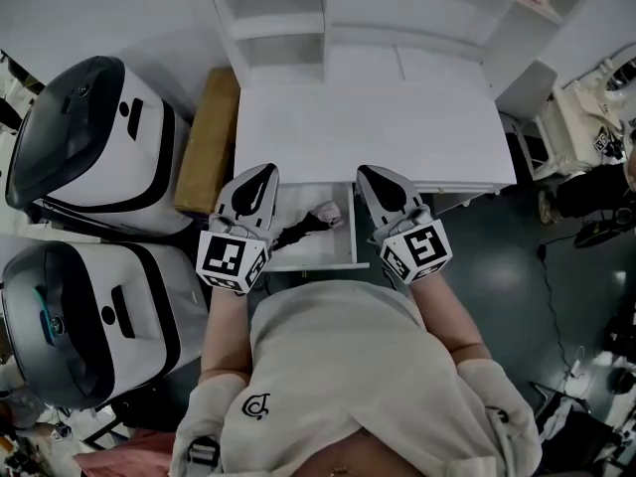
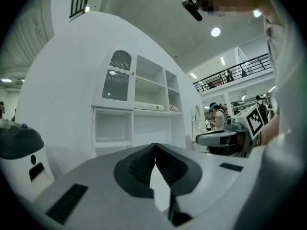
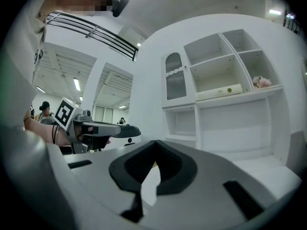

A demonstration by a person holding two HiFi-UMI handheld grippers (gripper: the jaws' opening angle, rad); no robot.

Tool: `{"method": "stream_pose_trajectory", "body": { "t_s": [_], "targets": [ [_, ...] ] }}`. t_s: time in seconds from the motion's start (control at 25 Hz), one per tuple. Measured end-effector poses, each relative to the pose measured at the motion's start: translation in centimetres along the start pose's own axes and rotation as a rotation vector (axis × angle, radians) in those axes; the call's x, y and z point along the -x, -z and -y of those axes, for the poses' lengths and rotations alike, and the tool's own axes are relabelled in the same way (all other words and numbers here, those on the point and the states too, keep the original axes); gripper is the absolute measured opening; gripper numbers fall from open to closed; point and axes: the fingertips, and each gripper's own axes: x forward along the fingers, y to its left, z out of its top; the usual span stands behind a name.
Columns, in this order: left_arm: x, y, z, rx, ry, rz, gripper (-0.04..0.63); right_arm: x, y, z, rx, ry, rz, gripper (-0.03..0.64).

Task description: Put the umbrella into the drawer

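1 umbrella in 1 drawer; L tool, R tool shut.

The head view looks steeply down from above and in front of the white shelf unit. Both gripper views sit low before that shelf unit, facing it level from fairly near. All three views share its open compartments.

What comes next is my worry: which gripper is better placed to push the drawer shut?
Left, narrowly. The left gripper overlaps the front corner of the open drawer, while the right gripper sits just outside its side wall. Both are shut and empty; the umbrella lies inside.
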Motion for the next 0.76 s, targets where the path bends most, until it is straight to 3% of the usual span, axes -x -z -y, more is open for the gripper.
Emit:
{"method": "stream_pose_trajectory", "body": {
  "t_s": [0.76],
  "targets": [
    [0.1, 0.8, 0.6, 0.010, 0.000, -0.013, 0.012, 1.1, 0.7, 0.4, -0.026, 0.035, -0.008, 0.005]
  ]
}}
